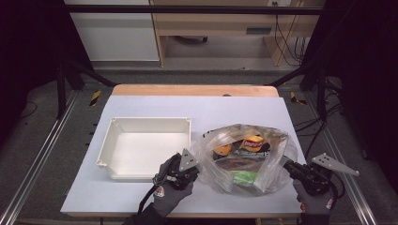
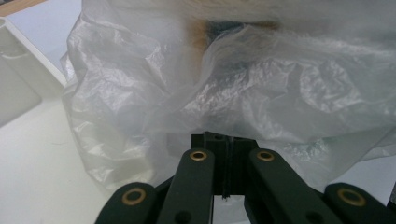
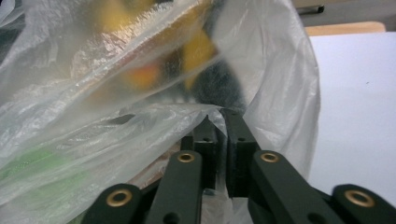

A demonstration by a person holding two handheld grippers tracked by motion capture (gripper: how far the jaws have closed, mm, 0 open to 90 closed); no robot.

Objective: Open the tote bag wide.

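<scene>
**Bag pinched at both rims, tray just beside it**

The clear plastic bag (image 1: 246,159) sat on the right half of the white table top (image 1: 155,105), sagging open with snack packets (image 1: 253,143) showing through its film: yellow and orange near the top, something green lower down. Its left edge lay just beside the right wall of the white tray (image 1: 141,147), with hardly any bare surface between the two. Its right edge bulged close to the table's right border, and its near side came close to the front border.

The left gripper (image 2: 227,140) was clamped on the bag's left rim; in the left gripper view its jaws stood together with crumpled film bunched over their tips. The right gripper (image 3: 219,119) gripped the bag's right rim; in the right gripper view a fold of film ran down between the jaws, which stood nearly together with a thin slit showing. Gloved hands held both grippers near the table's front edge.

Open room lay behind the bag and tray, where a broad strip of bare top ran to the wooden edge (image 1: 195,90) at the far side. The tray's floor was bare, its left wall near the table's left border.
</scene>
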